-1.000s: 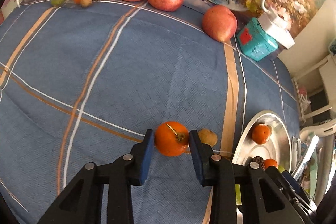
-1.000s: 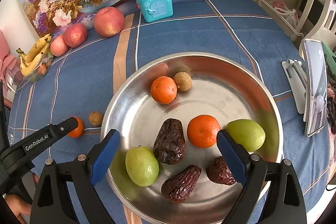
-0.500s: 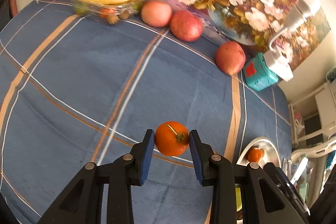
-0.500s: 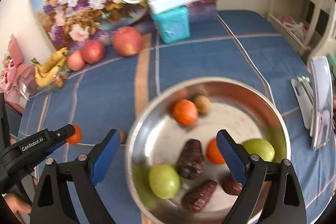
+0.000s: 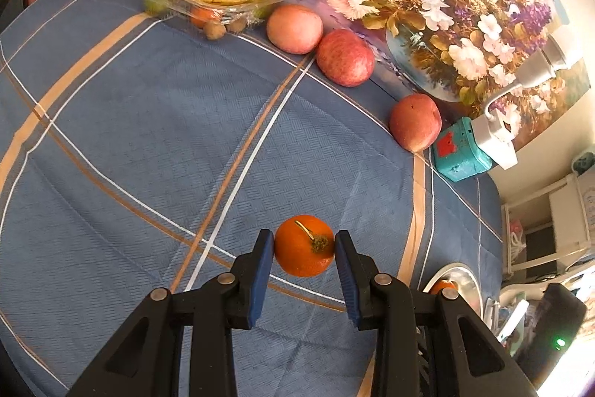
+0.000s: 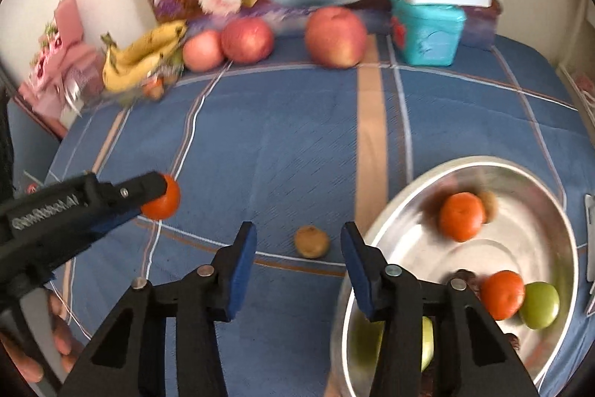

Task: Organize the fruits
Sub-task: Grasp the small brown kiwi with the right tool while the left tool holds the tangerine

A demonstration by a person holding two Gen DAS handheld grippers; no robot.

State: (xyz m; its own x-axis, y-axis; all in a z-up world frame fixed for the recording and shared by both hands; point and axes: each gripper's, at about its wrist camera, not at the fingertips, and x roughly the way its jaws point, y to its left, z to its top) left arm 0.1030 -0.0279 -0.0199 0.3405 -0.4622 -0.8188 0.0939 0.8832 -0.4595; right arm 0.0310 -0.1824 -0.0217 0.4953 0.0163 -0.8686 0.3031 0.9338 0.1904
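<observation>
Left gripper [image 5: 304, 252] clamps tangerine [image 5: 304, 245], stem toward camera; right gripper [image 6: 298, 240] closing, empty.

The only lettering in view is white print along the black side of the left gripper [image 6: 160, 196], seen from the right wrist camera; motion blur smears it so that it cannot be read with any certainty. The teal box [image 5: 459, 153] carries a red patch on its side, but no letters or numbers can be made out on it. Nothing else in either view shows a readable label, brand, number or sign.
</observation>
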